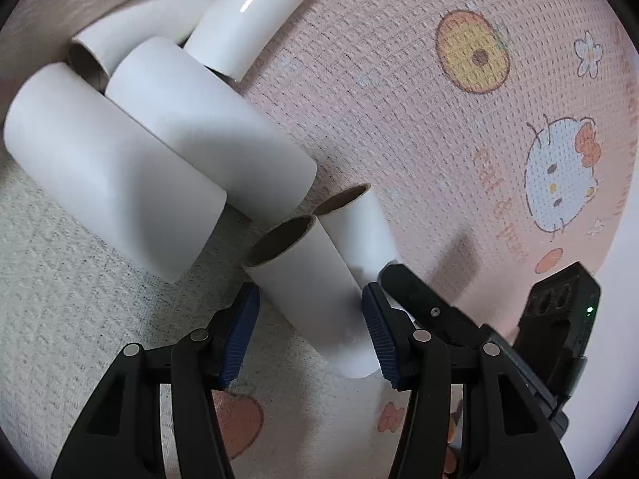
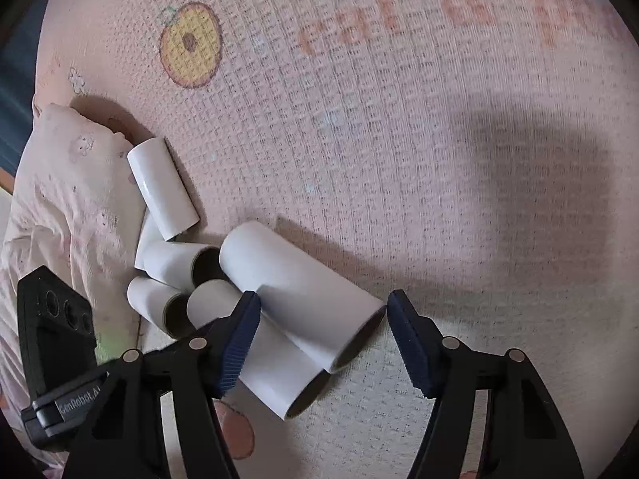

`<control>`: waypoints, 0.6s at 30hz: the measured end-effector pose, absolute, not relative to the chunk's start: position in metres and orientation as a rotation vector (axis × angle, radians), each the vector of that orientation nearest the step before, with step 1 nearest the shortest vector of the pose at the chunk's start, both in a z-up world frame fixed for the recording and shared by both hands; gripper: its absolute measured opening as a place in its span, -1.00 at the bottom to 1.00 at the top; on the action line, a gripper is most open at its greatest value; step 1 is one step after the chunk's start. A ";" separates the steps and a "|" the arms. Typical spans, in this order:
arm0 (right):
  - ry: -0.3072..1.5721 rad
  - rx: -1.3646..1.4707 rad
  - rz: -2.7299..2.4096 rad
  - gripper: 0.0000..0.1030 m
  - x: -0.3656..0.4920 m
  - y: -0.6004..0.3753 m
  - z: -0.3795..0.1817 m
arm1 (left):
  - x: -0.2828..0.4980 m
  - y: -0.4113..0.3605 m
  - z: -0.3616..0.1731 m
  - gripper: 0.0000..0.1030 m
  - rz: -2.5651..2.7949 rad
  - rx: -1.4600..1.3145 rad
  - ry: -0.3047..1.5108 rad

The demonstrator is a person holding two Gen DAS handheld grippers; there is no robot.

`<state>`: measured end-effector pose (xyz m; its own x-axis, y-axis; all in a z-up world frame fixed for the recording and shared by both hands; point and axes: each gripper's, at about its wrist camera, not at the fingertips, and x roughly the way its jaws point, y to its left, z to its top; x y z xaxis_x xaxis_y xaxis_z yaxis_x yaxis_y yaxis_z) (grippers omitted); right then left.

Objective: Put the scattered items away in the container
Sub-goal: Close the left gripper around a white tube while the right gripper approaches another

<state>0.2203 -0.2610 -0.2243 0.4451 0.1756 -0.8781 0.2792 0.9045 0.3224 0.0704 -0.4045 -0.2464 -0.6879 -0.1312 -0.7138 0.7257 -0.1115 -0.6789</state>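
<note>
Several white cardboard tubes lie scattered on a pink patterned cloth [image 1: 399, 99]. In the left wrist view my left gripper [image 1: 309, 333] is open, its blue pads on either side of one narrow tube [image 1: 311, 287]; a second narrow tube [image 1: 359, 227] lies against it. Two wide tubes [image 1: 120, 183] [image 1: 207, 127] lie at the left, with a glossy white tube [image 1: 247, 12] behind. In the right wrist view my right gripper [image 2: 319, 343] is open around a wide tube [image 2: 303, 287]. Another tube [image 2: 271, 363] lies below it. No container is in view.
A black gripper body with camera lenses shows at the right in the left wrist view [image 1: 559, 319] and at the left in the right wrist view [image 2: 56, 339]. Crumpled pale fabric [image 2: 60, 199] lies at the left. The cloth stretches away to the right.
</note>
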 end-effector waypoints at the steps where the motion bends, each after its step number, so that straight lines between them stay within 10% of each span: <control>1: 1.118 0.484 -0.060 0.23 0.219 -0.261 -0.227 | 0.070 -0.404 -0.248 0.12 -1.862 0.662 1.580; 18: 1.058 0.833 -0.020 -0.12 0.164 -0.263 -0.238 | 0.078 -0.386 -0.243 -0.03 -1.945 0.766 1.474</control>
<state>0.1638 -0.2634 -0.2376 0.5199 0.3634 -0.7731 0.3922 0.7024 0.5939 0.0784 -0.3865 -0.2430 -0.6699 -0.1024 -0.7354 0.7356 -0.2257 -0.6387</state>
